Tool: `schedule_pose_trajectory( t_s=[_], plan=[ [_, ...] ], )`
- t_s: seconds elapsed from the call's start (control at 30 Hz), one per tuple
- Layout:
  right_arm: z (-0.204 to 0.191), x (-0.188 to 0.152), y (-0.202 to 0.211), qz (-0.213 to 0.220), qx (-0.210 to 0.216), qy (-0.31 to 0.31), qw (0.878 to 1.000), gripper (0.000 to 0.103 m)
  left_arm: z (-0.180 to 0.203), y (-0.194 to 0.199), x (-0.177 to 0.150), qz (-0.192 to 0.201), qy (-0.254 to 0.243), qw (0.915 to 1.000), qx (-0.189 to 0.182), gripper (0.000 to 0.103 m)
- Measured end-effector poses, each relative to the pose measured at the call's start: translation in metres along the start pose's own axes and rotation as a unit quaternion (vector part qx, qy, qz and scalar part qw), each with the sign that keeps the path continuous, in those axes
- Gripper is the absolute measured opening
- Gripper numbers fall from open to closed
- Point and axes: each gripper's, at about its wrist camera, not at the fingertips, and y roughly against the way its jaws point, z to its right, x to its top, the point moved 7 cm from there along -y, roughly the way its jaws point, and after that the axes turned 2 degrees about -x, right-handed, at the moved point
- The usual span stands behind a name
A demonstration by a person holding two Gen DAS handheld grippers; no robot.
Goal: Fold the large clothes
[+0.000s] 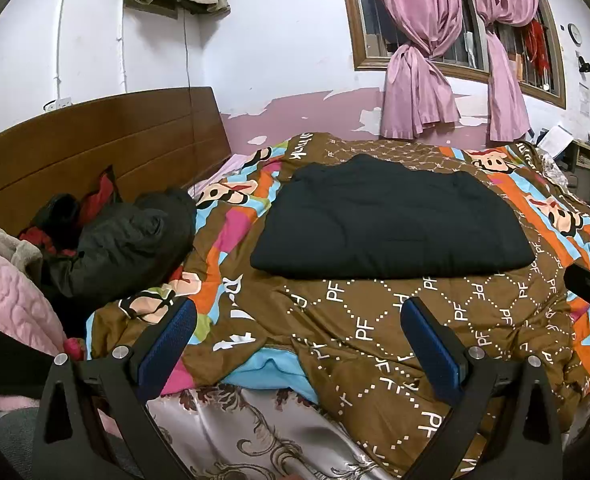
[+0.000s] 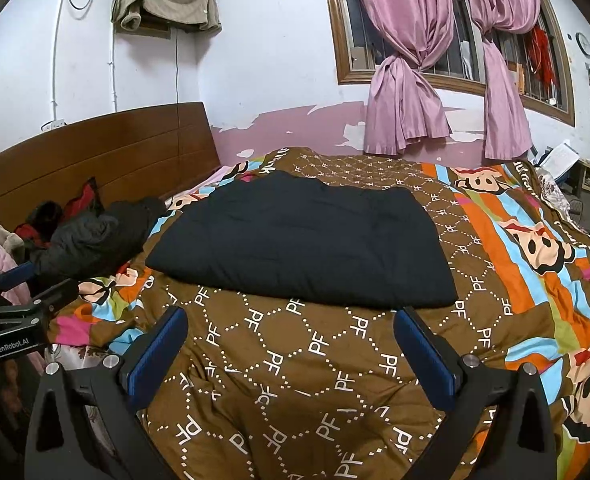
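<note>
From the left wrist, the left gripper (image 1: 299, 322) is hovering wide apart and empty over the quilt (image 1: 375, 332). One folded black garment (image 1: 391, 224) is lying flat mid-bed, and a silky sheet (image 1: 255, 432) is showing at the bed's near edge.

From the right wrist, the right gripper (image 2: 291, 332) is likewise gaping empty just short of that garment (image 2: 303, 240). Two pink curtains (image 2: 407, 92) are hanging behind; one dark jacket (image 2: 91, 240) is lying by the headboard (image 2: 95, 152).

Black gripper (image 2: 291, 344) frames, blue ribbed pads (image 2: 157, 354) — silver screws (image 2: 470, 360)
</note>
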Motion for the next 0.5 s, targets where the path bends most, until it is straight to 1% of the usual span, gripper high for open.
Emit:
schedule_pose_trajectory(
  t_s=[0.5],
  plan=[
    [0.0012, -0.0006, 0.0003, 0.0, 0.0, 0.0, 1.0, 0.103, 0.0012, 0.0004, -0.0008, 0.0, 0.0, 1.0, 0.01, 0.1]
  ],
)
